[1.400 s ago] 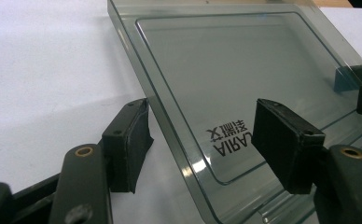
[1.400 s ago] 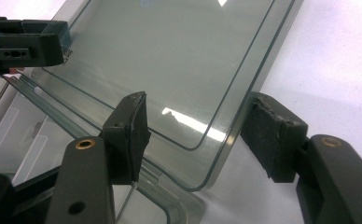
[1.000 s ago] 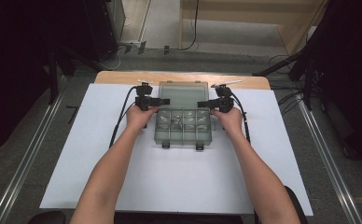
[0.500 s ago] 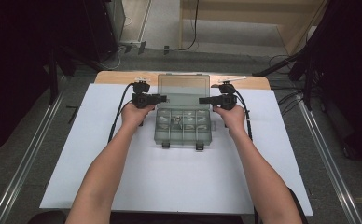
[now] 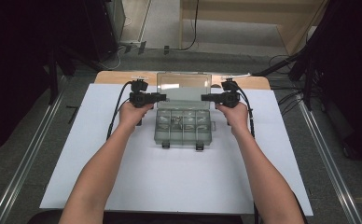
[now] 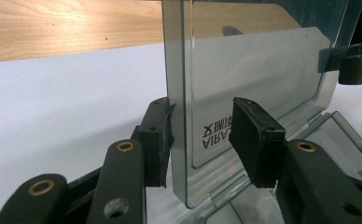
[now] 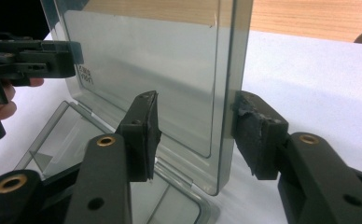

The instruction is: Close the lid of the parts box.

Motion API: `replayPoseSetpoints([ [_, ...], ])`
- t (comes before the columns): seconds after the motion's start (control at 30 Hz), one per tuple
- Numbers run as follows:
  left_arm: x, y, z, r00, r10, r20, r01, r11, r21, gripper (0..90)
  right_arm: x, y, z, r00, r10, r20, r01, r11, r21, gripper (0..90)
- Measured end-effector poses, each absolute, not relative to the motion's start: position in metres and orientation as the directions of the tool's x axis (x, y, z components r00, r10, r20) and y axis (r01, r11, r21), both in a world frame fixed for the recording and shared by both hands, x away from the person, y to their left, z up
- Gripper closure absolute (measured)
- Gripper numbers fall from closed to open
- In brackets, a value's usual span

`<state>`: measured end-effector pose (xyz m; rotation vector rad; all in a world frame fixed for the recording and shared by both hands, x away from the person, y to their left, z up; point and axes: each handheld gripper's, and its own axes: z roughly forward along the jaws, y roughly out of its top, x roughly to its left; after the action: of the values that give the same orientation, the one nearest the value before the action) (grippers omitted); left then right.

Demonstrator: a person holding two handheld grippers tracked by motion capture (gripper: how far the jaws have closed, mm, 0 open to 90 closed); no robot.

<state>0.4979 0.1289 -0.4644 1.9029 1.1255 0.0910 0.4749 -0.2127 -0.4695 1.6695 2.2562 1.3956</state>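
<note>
A clear smoky compartment box [image 5: 184,138] lies on the white sheet with its hinged lid [image 5: 184,86] raised upright at the back. My left gripper [image 5: 163,97] straddles the lid's left edge, my right gripper [image 5: 203,98] its right edge. In the left gripper view the lid [image 6: 254,70] stands between my jaws [image 6: 202,135]; the outer pad [image 6: 158,140] touches it and the inner pad stands off. The right gripper view mirrors this: lid [image 7: 160,60] between the jaws [image 7: 193,135], outer pad [image 7: 258,135] against it. Both grippers' jaws have just been closing, and both are open.
The white sheet [image 5: 170,182] covers most of a wooden table [image 5: 114,77]. Small parts lie in the box's compartments, and two latches [image 5: 199,147] hang at its front. Metal rails [image 5: 25,163] run along the floor on both sides. Cables trail from both grippers.
The lid has swung up from flat on the box to upright. Both hands have risen a little with it, staying at its two side edges.
</note>
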Motion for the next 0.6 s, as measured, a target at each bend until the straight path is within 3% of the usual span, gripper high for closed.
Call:
replayPoseSetpoints([
  [0.6, 0.481, 0.134, -0.452, 0.62, 0.702, -0.35, 0.647, -0.206, 0.734, 57.5, 0.459, -0.216, -0.459, -0.491, 0.743, 0.455, 0.737, 0.076, 0.671, 55.5],
])
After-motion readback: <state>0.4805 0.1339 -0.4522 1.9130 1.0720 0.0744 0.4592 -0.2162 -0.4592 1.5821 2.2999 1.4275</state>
